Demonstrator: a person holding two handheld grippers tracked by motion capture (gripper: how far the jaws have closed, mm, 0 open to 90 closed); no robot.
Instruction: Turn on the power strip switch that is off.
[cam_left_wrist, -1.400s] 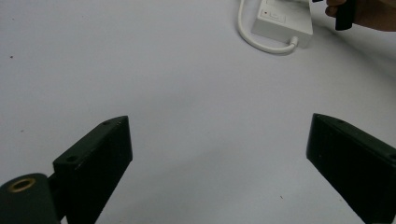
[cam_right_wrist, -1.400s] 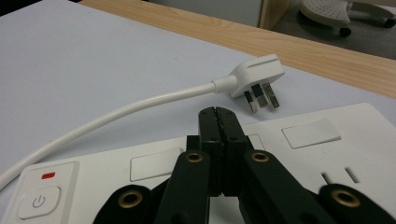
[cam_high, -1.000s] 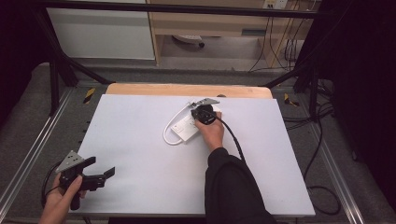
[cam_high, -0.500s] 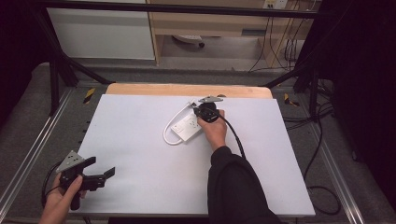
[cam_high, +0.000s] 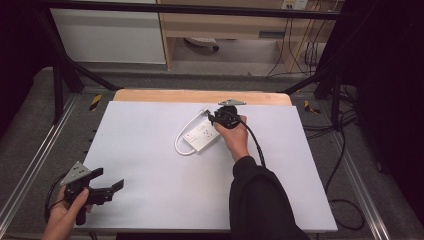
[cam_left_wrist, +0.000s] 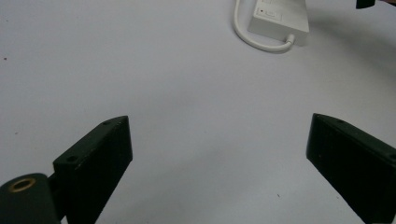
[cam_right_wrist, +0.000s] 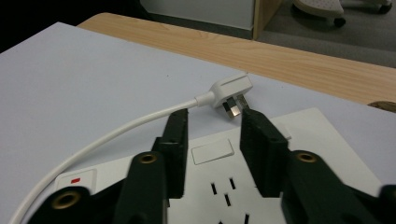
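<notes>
Right gripper (cam_high: 216, 119) hovers over the white power strip (cam_high: 201, 136) at the far middle of the white table (cam_high: 150, 150), jaws partly open, holding nothing. Strip's cable (cam_right_wrist: 116, 130) loops round to its plug (cam_right_wrist: 229, 94), lying just past the jaw tips. Left gripper (cam_high: 107, 187) sits at the near-left corner, wide open, empty.

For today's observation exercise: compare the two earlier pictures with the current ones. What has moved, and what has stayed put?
Little has changed. The right gripper has crept slightly toward the table's far edge over the white power strip, nearer the plug; its jaws are part open and hold nothing. The left gripper, open at the near left corner, the strip and its cable stayed put.
</notes>
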